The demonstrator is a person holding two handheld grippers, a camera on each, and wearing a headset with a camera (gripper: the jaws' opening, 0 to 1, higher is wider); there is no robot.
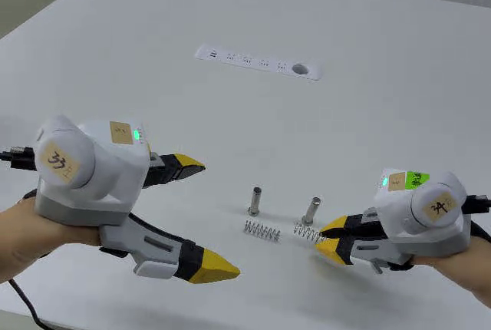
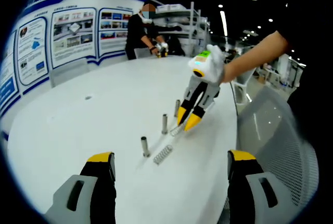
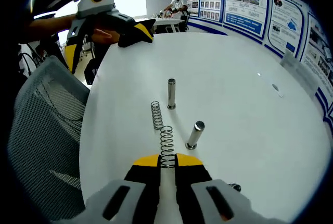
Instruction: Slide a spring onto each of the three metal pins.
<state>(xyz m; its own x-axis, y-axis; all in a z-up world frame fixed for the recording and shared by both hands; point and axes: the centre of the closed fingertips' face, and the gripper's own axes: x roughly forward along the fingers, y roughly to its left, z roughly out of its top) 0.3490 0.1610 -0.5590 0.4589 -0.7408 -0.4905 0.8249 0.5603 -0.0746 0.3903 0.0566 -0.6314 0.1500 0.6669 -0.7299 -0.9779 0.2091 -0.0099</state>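
Where the spring (image 3: 166,143) stretches out in front of the right gripper (image 3: 166,160), its near end is pinched between the two yellow tips, and the jaws are drawn almost together on it. Whether its far end rests on the white table (image 1: 345,130) cannot be told. A second spring (image 1: 261,230) is seen lying flat on the table just beside it. In the left gripper view three uprights are seen in a row: a first pin (image 2: 145,146), a second pin (image 2: 165,123) and a third pin (image 2: 177,108). The held spring is found close to the second and third of these. The right gripper is held low and nearly level, pointed in from the right of the head view towards the pins. The left gripper (image 1: 211,217) is held at the left, rolled onto its side and aimed at the pins from well apart. Its jaws are spread wide, and nothing is gripped or touched by them.
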